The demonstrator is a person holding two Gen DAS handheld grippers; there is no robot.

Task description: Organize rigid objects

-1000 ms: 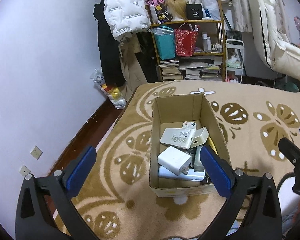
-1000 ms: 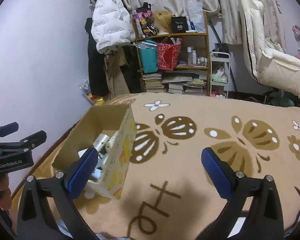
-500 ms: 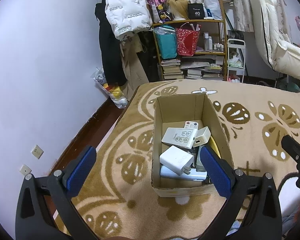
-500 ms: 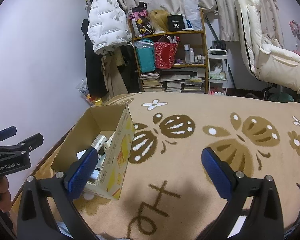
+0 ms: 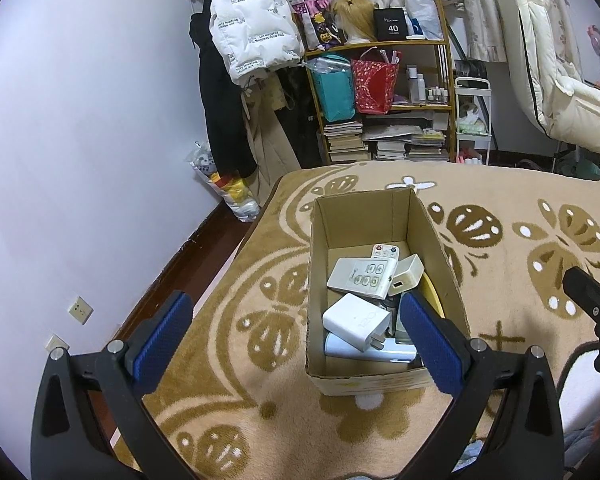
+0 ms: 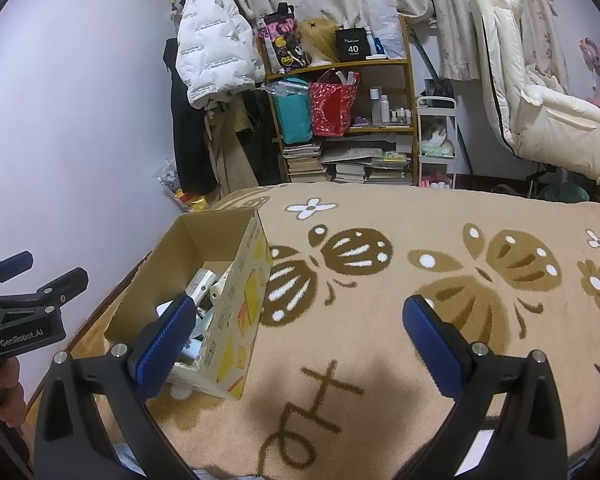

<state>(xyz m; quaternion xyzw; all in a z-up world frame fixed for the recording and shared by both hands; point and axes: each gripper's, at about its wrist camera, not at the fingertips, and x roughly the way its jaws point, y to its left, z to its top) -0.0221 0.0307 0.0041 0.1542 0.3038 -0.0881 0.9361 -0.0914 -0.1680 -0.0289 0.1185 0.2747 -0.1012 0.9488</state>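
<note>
Box [image 5: 384, 382] dead ahead of left hand-held gripper [image 5: 296, 332], sitting on patterned blanket near its left edge, long axis running straight away from camera. White charger [image 5: 356, 322] lies at near end, remote [image 5: 362, 276] behind it. Left hand-held gripper spread wide, empty, right pad over box's near right corner. Right hand-held gripper [image 6: 300, 332] also wide, empty; box off to its left. Left clearly nearer; likely its pick.

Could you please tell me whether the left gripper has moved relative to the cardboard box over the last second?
Barely. The cardboard box sits almost where it did between the open left gripper fingers, only a touch lower and to the right in the left wrist view.
</note>
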